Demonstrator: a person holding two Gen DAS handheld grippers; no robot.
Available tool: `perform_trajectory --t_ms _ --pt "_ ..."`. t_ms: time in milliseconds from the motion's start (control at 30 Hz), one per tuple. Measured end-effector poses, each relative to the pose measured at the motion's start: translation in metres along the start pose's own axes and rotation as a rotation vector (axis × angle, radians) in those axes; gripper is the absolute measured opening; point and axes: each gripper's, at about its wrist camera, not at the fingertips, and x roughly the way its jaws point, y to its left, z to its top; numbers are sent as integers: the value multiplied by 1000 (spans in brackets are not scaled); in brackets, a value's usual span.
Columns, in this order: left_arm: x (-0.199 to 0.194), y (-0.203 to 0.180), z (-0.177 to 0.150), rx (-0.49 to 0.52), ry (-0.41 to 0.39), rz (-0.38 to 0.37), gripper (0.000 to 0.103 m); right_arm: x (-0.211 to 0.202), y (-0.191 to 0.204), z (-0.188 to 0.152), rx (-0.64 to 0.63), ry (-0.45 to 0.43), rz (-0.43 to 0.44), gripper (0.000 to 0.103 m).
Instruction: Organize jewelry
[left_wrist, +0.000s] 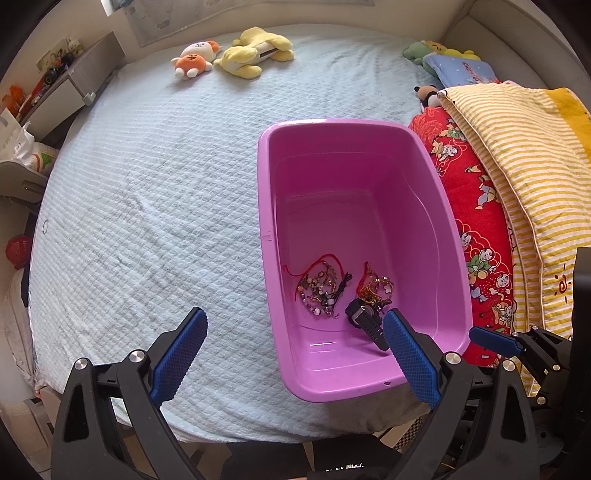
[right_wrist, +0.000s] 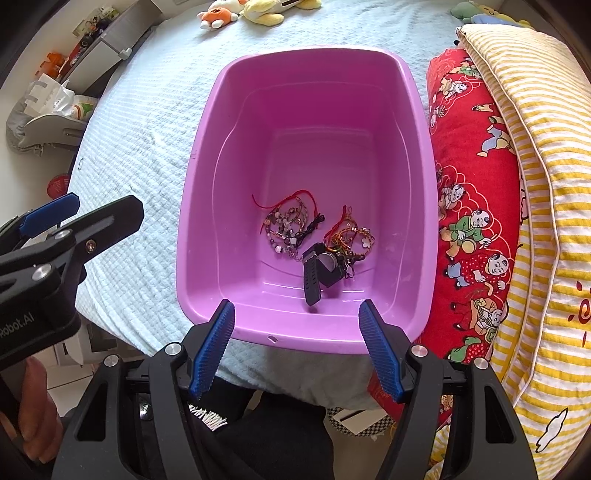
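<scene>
From the left wrist, the left gripper (left_wrist: 293, 338) hangs with its jaws spread wide and nothing between them, straddling the near left rim of the pink tub (left_wrist: 266, 206) — likely parked there so the tub's floor stays in sight. Inside the tub, towards its near end, lie a beaded bracelet tangle (left_wrist: 321, 288), a red-cord bundle (left_wrist: 375, 286) just right of it, and a black watch (left_wrist: 364, 317) nearest the near wall.

From the right wrist, the right gripper (right_wrist: 297, 330) hovers over the tub's near rim, jaws wide apart and empty — seemingly lined up on the watch (right_wrist: 319, 267), which touches the red-cord bundle (right_wrist: 349, 236); the beads (right_wrist: 290, 227) lie just left
</scene>
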Motion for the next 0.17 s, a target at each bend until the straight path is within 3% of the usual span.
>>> perform_trajectory --t_ms 167 --pt "1 2 -3 -6 12 -4 95 -1 0 0 1 0 1 67"
